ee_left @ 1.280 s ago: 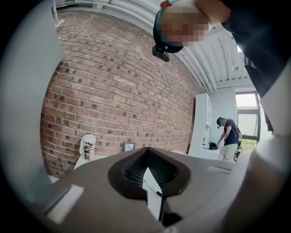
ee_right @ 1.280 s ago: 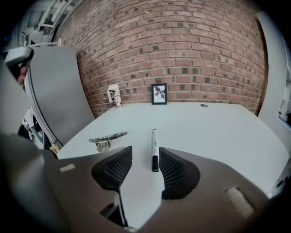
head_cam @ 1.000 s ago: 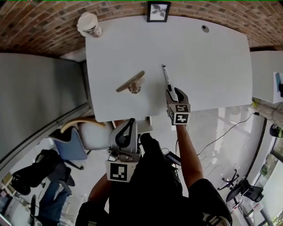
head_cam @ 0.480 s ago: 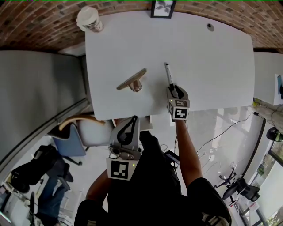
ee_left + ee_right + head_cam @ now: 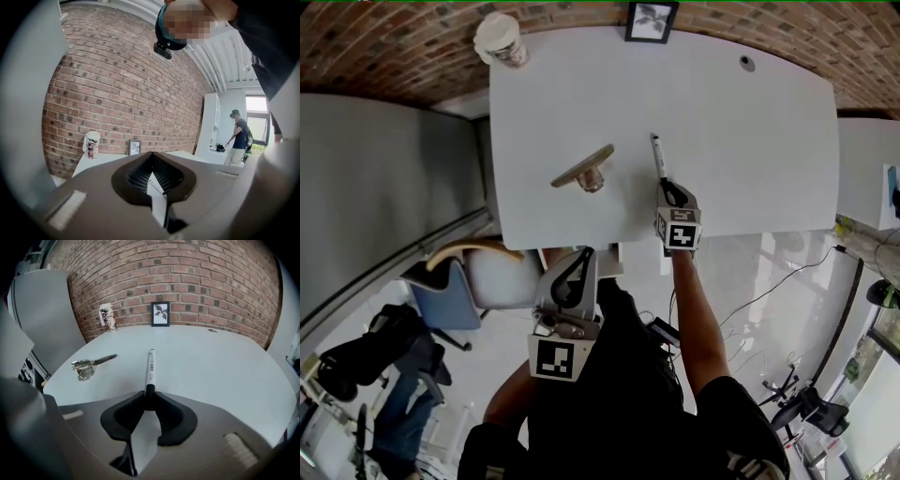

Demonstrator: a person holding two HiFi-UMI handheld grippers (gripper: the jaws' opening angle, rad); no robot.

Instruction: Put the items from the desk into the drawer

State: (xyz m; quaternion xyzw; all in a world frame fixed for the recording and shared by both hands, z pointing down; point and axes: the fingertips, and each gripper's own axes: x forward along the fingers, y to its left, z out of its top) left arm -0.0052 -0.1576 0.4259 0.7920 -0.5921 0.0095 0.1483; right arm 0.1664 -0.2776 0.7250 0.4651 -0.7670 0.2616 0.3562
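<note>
**Closing on the marker's near end**

Standing at the far left corner of the tabletop (image 5: 750, 141), a paper cup (image 5: 500, 40) is well clear of the work. Right of it, nearer the middle, a metal tool (image 5: 583, 170) lies flat on the surface, untouched; it looks like the next thing to fetch. The left claw (image 5: 581, 255) hangs off the near edge, below that tool, with its jaws together and nothing between them. It is probably kept back so that it does not crowd the other hand. A small picture frame (image 5: 652, 21) stands upright at the far edge against the brick wall.

Just right of centre the marker (image 5: 657, 155) lies flat, running from far to near. The right claw (image 5: 672, 192) tilts down over the marker's dark near end. Its jaws have just been closing, and that end now sits pinched between the pads. Gripping the near end leaves the rest of the marker sticking out ahead, so it may droop when lifted. The marker has not left the tabletop, and no view clearly shows the drawer.
</note>
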